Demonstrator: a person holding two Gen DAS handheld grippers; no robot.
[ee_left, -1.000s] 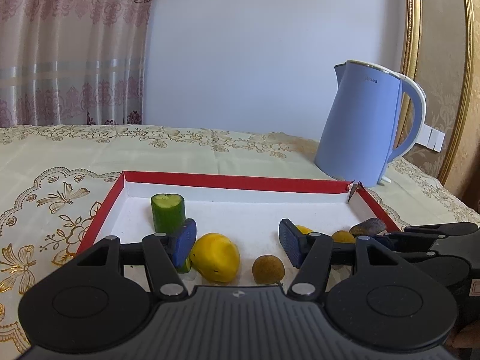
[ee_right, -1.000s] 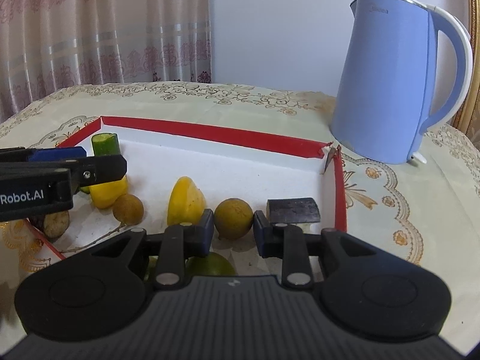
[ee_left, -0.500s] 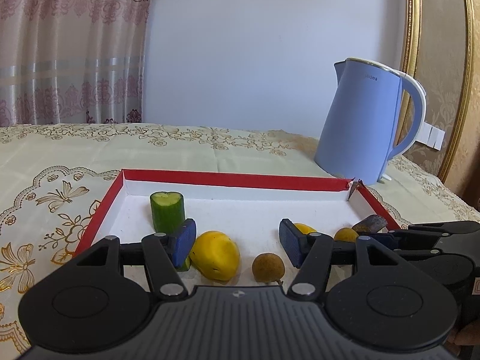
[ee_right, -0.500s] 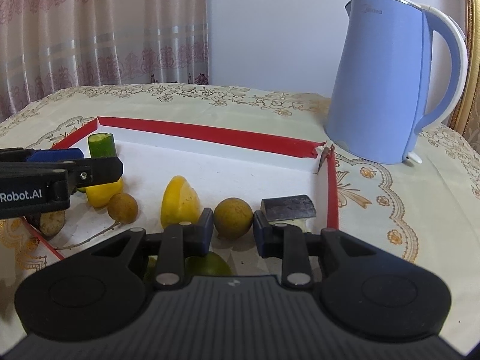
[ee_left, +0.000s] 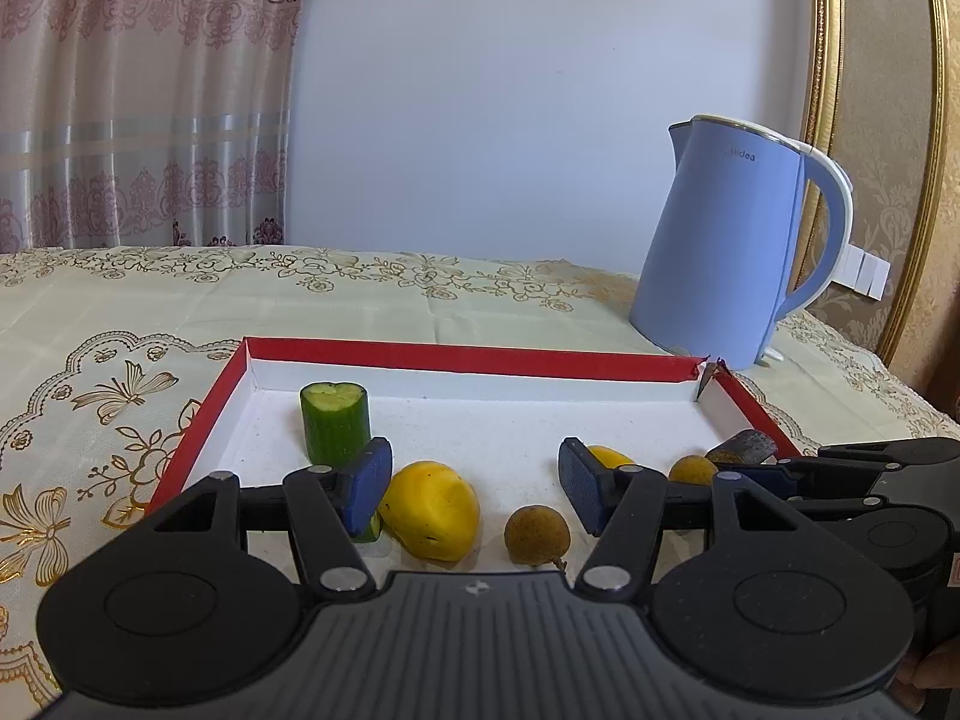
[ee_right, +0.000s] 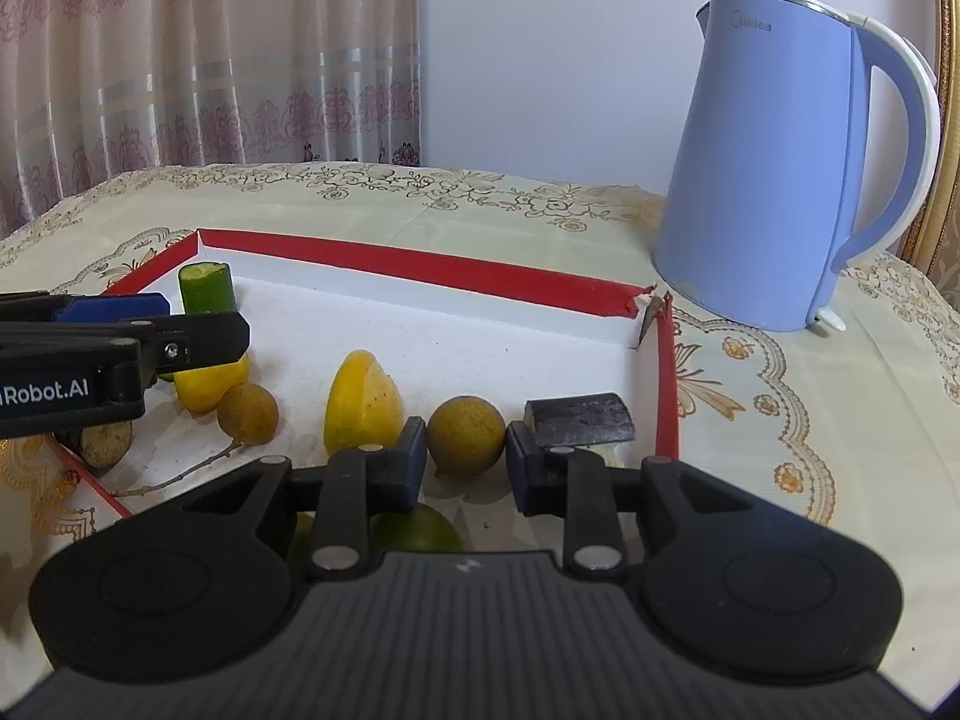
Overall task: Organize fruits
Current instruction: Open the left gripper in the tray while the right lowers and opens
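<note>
A red-rimmed white tray (ee_left: 468,358) (ee_right: 420,267) holds a cucumber piece (ee_left: 335,423) (ee_right: 207,288), a yellow fruit piece (ee_left: 431,510) (ee_right: 210,384), a brown longan (ee_left: 536,536) (ee_right: 248,412), a second yellow piece (ee_right: 360,402), a round yellow-brown fruit (ee_right: 465,435) and a dark slab (ee_right: 579,420). My left gripper (ee_left: 474,486) is open above the yellow piece and the longan. My right gripper (ee_right: 467,459) is open, its pads either side of the round fruit, not touching it. A green fruit (ee_right: 414,531) lies under the right gripper.
A blue electric kettle (ee_left: 738,246) (ee_right: 786,168) stands behind the tray's right far corner on a cream embroidered tablecloth (ee_left: 120,312). A dark round piece (ee_right: 105,444) lies at the tray's left near edge. Curtains and a wall are behind.
Both grippers have drawn back and risen slightly; the tray and fruits sit a little lower and farther in both views. The jaws have not changed.
</note>
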